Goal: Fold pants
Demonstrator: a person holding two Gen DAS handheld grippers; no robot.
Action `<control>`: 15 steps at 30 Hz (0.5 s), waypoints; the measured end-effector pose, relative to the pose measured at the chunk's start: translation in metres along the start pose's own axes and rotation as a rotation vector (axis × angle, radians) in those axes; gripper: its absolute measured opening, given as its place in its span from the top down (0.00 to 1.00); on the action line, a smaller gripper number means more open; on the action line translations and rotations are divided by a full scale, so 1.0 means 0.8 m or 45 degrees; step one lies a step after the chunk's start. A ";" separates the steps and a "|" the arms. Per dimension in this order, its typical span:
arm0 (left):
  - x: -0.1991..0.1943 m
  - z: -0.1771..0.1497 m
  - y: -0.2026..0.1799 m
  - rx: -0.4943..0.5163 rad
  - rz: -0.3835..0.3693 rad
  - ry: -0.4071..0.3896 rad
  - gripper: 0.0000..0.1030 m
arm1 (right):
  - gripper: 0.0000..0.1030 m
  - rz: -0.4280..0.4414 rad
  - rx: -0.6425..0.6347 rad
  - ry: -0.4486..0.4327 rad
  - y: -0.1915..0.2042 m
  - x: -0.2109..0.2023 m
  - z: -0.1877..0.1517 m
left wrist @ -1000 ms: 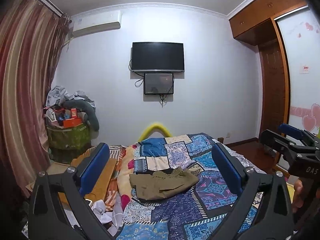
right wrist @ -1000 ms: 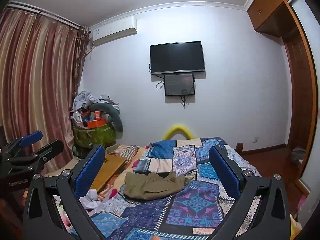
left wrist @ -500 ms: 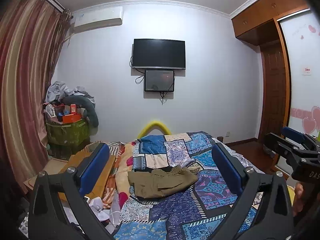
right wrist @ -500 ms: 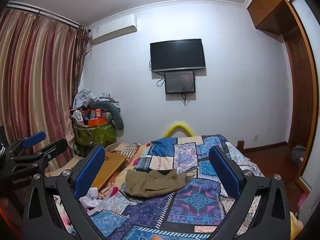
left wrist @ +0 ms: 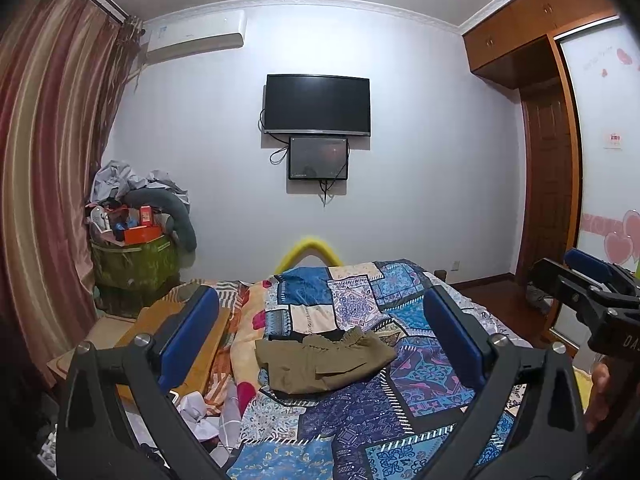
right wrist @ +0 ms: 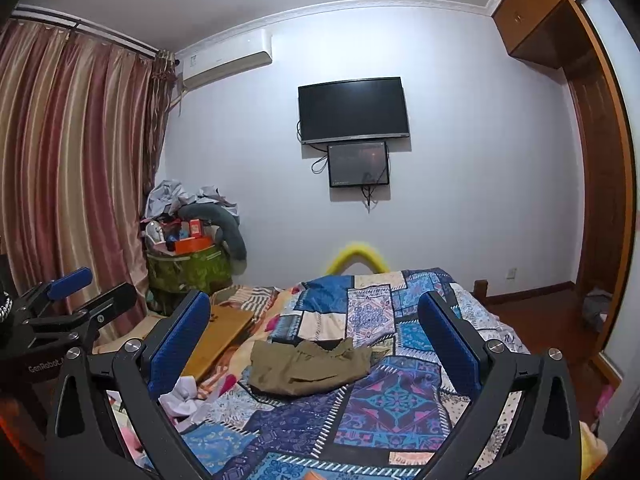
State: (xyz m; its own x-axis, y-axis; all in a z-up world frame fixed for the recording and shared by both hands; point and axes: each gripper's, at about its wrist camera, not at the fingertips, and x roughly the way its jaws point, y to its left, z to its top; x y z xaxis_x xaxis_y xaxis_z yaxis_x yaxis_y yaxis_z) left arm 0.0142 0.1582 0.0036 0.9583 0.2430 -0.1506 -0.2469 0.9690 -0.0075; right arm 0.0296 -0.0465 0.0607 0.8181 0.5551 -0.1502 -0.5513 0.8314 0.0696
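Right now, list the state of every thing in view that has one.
left gripper: open, empty, off the bed.
right gripper: open, empty.
olive pants: rumpled on the patchwork quilt, partly folded.
television: screen dark.
lower monitor: screen dim.
curtain: drawn.

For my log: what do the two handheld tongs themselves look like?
Both match: the left tongs and the right tongs have black angular frames with silver screws, triangular cut-outs and blue finger pads. White lettering marks each body; no cables visible.
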 end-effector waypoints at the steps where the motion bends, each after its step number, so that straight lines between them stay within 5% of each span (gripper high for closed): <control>1: 0.001 -0.001 0.001 0.000 -0.001 0.001 0.00 | 0.00 -0.001 0.000 0.001 0.000 0.000 0.000; 15: 0.002 -0.006 -0.001 0.001 -0.016 0.003 0.00 | 0.00 0.001 0.005 0.002 -0.001 -0.001 0.003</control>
State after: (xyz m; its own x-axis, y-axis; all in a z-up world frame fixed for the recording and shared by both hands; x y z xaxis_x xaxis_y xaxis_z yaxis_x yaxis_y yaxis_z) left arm 0.0149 0.1578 -0.0013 0.9610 0.2304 -0.1531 -0.2344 0.9721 -0.0085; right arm 0.0299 -0.0475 0.0629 0.8174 0.5559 -0.1513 -0.5515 0.8309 0.0736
